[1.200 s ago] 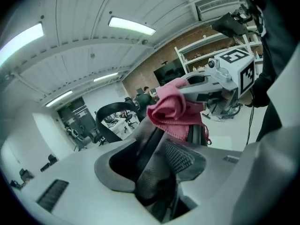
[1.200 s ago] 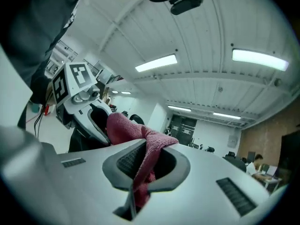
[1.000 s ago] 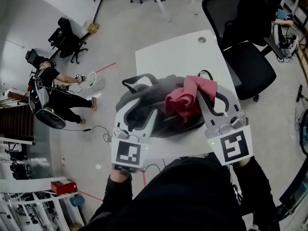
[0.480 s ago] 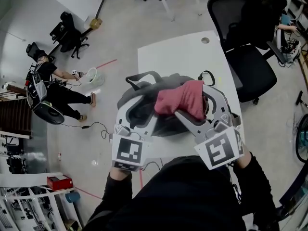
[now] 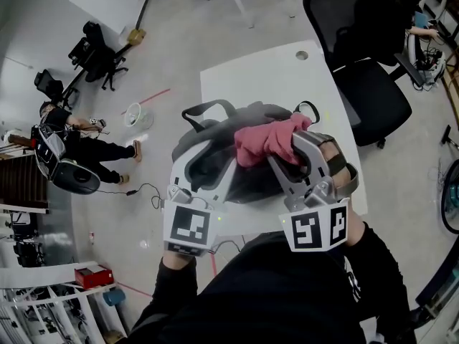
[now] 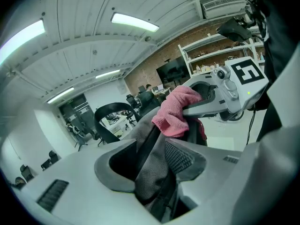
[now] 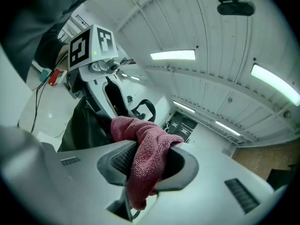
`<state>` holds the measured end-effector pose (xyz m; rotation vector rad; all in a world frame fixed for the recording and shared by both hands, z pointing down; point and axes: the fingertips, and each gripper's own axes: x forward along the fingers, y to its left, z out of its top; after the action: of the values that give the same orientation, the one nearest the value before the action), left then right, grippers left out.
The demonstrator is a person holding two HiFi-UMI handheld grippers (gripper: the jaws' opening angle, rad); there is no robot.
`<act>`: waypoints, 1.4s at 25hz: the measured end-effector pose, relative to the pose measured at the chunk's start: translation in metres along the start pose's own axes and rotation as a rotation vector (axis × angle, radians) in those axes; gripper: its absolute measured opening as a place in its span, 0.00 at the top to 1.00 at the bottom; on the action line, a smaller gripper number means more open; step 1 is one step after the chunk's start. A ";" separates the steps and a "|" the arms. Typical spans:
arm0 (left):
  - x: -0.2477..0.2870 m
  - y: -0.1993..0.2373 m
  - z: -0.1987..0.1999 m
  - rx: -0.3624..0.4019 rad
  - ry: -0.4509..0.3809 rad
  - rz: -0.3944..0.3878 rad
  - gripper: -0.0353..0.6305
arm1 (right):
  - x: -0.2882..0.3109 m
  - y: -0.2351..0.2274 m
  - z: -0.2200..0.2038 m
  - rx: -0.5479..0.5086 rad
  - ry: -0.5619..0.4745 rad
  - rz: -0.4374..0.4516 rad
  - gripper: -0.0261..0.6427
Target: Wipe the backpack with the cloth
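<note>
Seen from above, a person's dark sleeves [image 5: 176, 292] reach forward at the bottom of the head view, each hand holding a grey two-jaw tool with a black-and-white marker cube at its back.

The left tool [image 5: 208, 167] points onto the near left side of a grey and black backpack [image 5: 252, 115]. Its jaws are partly closed, and a fold of the backpack's grey fabric is pinched between the ribbed pads.

The right tool [image 5: 290, 149] lies over the backpack's near right side, rolled so its marker cube faces the camera. Its jaws are clamped on a dusty pink cloth [image 5: 262, 140]. A tail of the cloth hangs down behind the pads, and the rest bunches out past the jaw tips. That bunch rests on top of the backpack, between the two tools and just beyond the left tool's tips.

The backpack lies on a white tabletop [image 5: 258, 74], at its near end, with a dark carry handle looping out on the left.

Beyond the tabletop's right edge stands a black office chair [image 5: 366, 92]. Further off, across the pale grey floor [image 5: 179, 41] to the left, another person [image 5: 79, 153] in dark clothes crouches low.
</note>
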<state>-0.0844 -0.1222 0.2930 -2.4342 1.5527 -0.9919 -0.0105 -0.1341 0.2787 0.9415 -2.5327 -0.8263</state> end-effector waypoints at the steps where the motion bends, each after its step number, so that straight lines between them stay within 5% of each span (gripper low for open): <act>1: 0.002 0.001 0.000 0.000 0.003 0.000 0.65 | -0.001 -0.005 -0.001 0.053 -0.020 -0.002 0.78; 6: 0.005 0.004 -0.001 -0.008 0.020 0.014 0.65 | -0.009 -0.055 -0.036 0.676 -0.163 -0.010 0.80; 9: 0.004 0.001 -0.002 -0.018 0.032 0.026 0.65 | -0.005 -0.056 -0.078 0.951 -0.237 0.114 0.80; 15: 0.014 -0.001 -0.004 -0.001 0.056 0.070 0.65 | 0.002 -0.014 -0.173 1.245 -0.223 0.123 0.80; 27: 0.020 -0.002 -0.006 0.017 0.084 0.121 0.65 | -0.012 0.084 -0.339 1.374 0.239 0.089 0.80; 31: 0.022 -0.001 -0.009 0.024 0.091 0.131 0.65 | -0.022 0.046 -0.323 1.377 0.136 0.042 0.80; 35: 0.021 -0.002 -0.007 0.027 0.090 0.140 0.65 | -0.028 -0.031 -0.242 1.299 -0.139 0.055 0.80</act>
<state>-0.0813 -0.1370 0.3094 -2.2560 1.6999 -1.1020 0.1384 -0.2332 0.4464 1.0768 -3.0592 0.9852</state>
